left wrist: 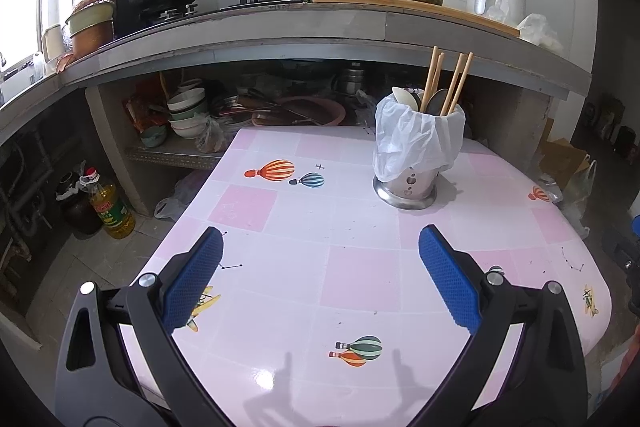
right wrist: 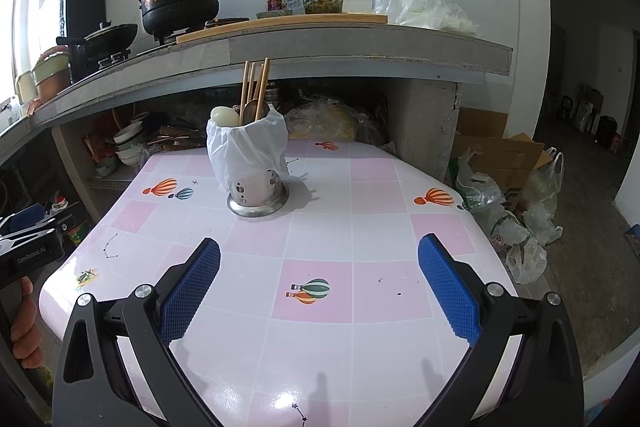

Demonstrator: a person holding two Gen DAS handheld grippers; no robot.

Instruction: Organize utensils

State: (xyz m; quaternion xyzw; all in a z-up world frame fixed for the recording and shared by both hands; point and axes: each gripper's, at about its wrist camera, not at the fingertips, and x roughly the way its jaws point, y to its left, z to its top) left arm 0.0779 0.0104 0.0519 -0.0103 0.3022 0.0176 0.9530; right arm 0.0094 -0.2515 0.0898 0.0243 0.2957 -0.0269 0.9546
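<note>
Both grippers empty, jaws spread wide, hovering over the near part of the table (left wrist: 360,279). Left gripper (left wrist: 320,267) and right gripper (right wrist: 319,269) both aimed across the tabletop at the holder (left wrist: 406,187), a steel cup standing upright toward the far edge, white bag (left wrist: 412,139) draped over its rim. Inside: chopsticks (left wrist: 434,79) and spoons (left wrist: 404,98), long axes near vertical, leaning slightly, handles or tips poking up past the rim. From the left view, holder sits ahead and right of centre; from the right view (right wrist: 258,197), ahead and left of centre. So roughly between the two tools, well apart from both, neither clearly nearer. No loose utensils visible on the table. Judging by that, sorting looks mostly done or about to work out of the holder. Any pick calls for a forward reach and a grasp across the stick axis from above the rim. Risks: snagging the bag, tipping the cup.
</note>
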